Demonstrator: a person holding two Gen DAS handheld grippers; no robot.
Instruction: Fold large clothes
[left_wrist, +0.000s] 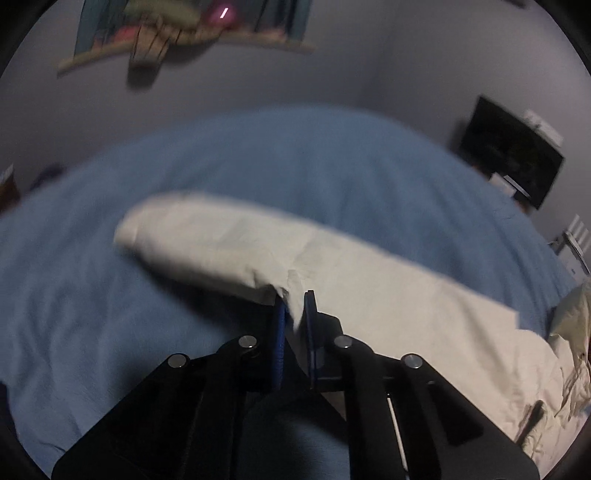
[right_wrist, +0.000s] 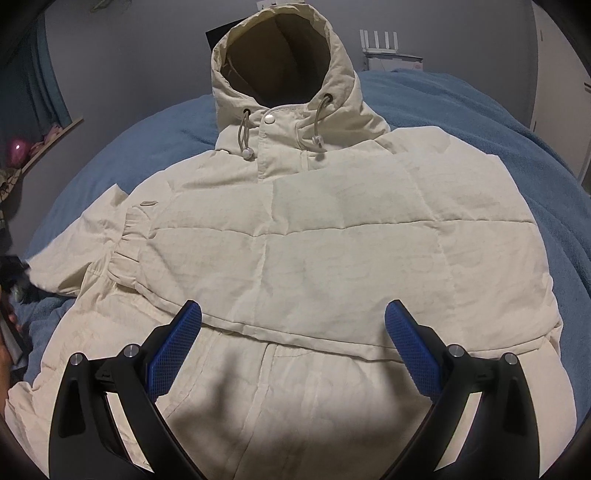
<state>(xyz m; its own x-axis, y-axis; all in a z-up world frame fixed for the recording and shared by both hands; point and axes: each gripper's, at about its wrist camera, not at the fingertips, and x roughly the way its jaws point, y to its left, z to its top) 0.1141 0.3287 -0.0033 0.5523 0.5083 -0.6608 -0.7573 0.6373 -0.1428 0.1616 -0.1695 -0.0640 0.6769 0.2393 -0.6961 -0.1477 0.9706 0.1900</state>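
Observation:
A cream hooded puffer jacket (right_wrist: 332, 236) lies front-up on a blue bedspread (right_wrist: 480, 122), hood (right_wrist: 280, 59) standing open at the far end. Its right half is folded in over the body. My right gripper (right_wrist: 293, 314) is open and empty, hovering over the jacket's lower front. In the left wrist view my left gripper (left_wrist: 293, 299) is shut on the edge of the jacket's sleeve (left_wrist: 229, 240), which stretches out over the bedspread (left_wrist: 258, 158), lifted and blurred. The left gripper also shows at the far left edge of the right wrist view (right_wrist: 14, 273).
The bed fills both views. A dark monitor (left_wrist: 513, 151) and a white router (right_wrist: 380, 40) stand beyond the bed against the grey wall. A shelf (left_wrist: 192, 40) with toys hangs on the wall, with blue curtains (right_wrist: 40, 85) nearby.

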